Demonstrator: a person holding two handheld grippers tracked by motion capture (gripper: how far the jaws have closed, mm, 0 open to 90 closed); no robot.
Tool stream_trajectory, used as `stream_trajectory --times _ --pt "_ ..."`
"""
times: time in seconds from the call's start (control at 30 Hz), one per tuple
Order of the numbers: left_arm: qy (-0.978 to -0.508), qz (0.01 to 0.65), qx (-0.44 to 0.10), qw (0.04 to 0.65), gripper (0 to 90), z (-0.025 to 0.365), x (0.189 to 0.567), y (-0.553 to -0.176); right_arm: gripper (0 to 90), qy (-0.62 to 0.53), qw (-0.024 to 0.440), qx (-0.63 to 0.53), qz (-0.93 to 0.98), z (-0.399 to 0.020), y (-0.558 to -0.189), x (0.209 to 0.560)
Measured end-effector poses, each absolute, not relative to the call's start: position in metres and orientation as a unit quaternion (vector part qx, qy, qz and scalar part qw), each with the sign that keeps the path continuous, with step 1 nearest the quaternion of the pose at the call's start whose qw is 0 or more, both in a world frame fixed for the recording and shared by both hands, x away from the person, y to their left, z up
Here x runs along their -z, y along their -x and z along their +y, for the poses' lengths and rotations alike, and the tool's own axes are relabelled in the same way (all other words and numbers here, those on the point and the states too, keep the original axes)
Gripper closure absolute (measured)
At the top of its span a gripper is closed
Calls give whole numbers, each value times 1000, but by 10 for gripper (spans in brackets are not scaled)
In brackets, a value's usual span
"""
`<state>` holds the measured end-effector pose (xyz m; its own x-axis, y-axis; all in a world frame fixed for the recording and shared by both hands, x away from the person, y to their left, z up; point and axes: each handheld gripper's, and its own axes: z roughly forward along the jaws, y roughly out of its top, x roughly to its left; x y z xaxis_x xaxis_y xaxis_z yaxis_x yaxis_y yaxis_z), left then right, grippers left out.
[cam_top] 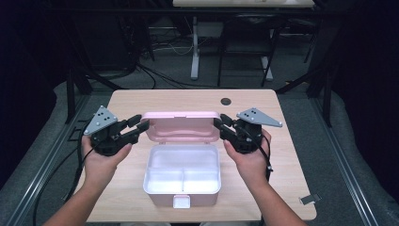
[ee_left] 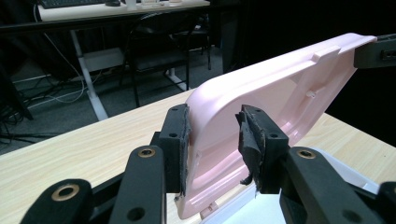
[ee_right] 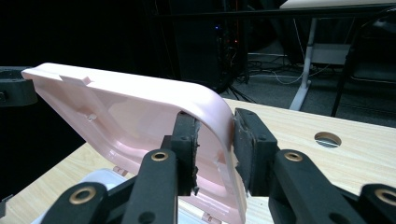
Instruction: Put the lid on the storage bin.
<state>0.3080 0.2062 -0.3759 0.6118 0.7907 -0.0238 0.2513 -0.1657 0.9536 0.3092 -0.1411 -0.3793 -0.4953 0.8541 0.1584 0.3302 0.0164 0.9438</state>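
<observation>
A pink lunch box stands open at the table's middle. Its white divided base lies toward me and its lid stands up at the back. My left gripper is at the lid's left end. In the left gripper view the lid has its corner between the jaws of the left gripper, with a gap at the inner pad, so it is open. My right gripper is at the lid's right end. In the right gripper view the right gripper has both pads pressed on the rim of the lid.
The wooden table has a round cable hole behind the box and a small metal clip near its front right corner. Beyond the far edge are desk legs, chairs and cables on the floor.
</observation>
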Motion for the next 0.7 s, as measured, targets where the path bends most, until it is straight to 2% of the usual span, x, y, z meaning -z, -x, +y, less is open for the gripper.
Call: stream_trajectory --times 0.7 --pt "-717 357 -246 545 632 209 381 -294 699 -431 237 -551 674 -144 -297 384"
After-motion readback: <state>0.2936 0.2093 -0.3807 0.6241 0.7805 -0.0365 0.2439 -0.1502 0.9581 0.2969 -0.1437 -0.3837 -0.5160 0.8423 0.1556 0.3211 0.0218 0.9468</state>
